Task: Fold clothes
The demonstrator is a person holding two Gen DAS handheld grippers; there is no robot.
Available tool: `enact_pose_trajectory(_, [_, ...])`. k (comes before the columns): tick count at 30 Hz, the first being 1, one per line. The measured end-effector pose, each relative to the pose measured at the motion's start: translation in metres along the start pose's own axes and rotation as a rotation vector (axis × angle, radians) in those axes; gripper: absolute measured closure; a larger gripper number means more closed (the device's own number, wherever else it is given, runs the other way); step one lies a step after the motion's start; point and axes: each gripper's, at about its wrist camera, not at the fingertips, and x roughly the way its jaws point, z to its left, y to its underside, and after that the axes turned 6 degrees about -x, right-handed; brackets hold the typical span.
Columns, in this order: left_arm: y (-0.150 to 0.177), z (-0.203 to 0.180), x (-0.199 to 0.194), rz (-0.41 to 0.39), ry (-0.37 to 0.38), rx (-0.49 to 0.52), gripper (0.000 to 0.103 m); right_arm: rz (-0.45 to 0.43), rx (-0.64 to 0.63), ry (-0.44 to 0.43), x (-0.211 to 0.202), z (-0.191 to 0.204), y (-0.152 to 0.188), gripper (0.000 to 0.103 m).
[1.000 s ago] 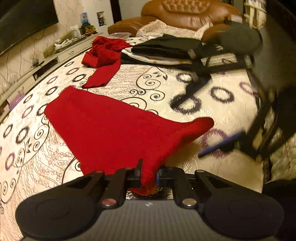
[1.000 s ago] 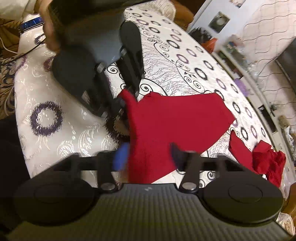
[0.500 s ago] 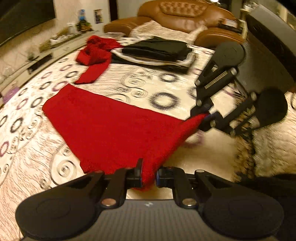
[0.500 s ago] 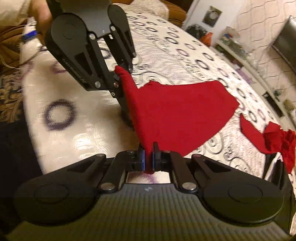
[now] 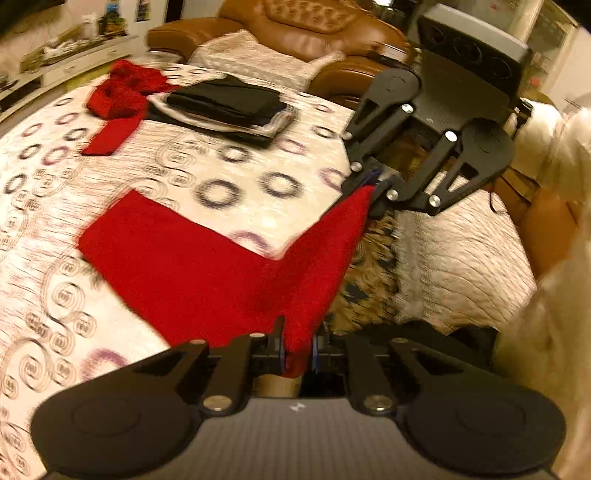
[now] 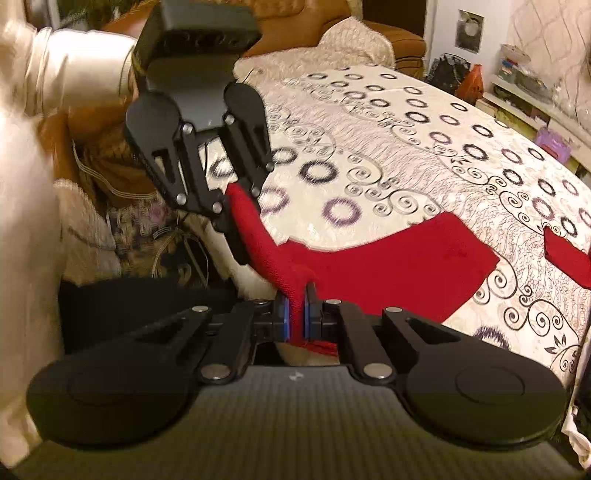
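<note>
at the bottom centre of the left wrist view, the left tool point(image 5: 297, 356) is pinched narrow on a near corner of the red cloth point(image 5: 192, 273). at the bottom centre of the right wrist view, the right tool point(image 6: 294, 321) is clamped the same way on the other near corner. between the 2 tools the near edge is raised off the counter point(image 5: 240, 206), while the rest of the cloth lies flat toward the middle left of the left view. by my reading the fold is only begun: both corners are gripped, but the raised edge has yet to be carried over the flat part and laid down.

further off, upper left in the left view, 1 neat stack of dark folded clothes point(image 5: 225, 101) looks finished, and a crumpled red garment point(image 5: 122, 96) beside it seems left to do. neither lies on the flat part of the cloth. a brown leather sofa point(image 5: 314, 26) sits beyond the counter.
</note>
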Motion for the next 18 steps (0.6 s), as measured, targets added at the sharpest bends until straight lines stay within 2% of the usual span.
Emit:
enact_pose_trajectory(3, [-0.025,0.040,0.005,-0.013,-0.033,-0.039,0.090,-0.004,0.084,0.002,0.016,-0.047,-0.005,0.094])
enact_pose_trajectory(11, [-0.075,0.146,0.061,0.017,-0.054,-0.128,0.090,0.036,0.274,0.003,0.077,-0.167,-0.004,0.094])
enact_pose_trajectory(16, [-0.078,0.174,0.088,0.045,-0.062,-0.149,0.088,0.090,0.344,0.010,0.113,-0.213,-0.004,0.092])
enact_pose_trajectory(18, [-0.075,0.179,0.091,0.045,-0.083,-0.163,0.083,0.112,0.367,0.026,0.124,-0.223,-0.003,0.088])
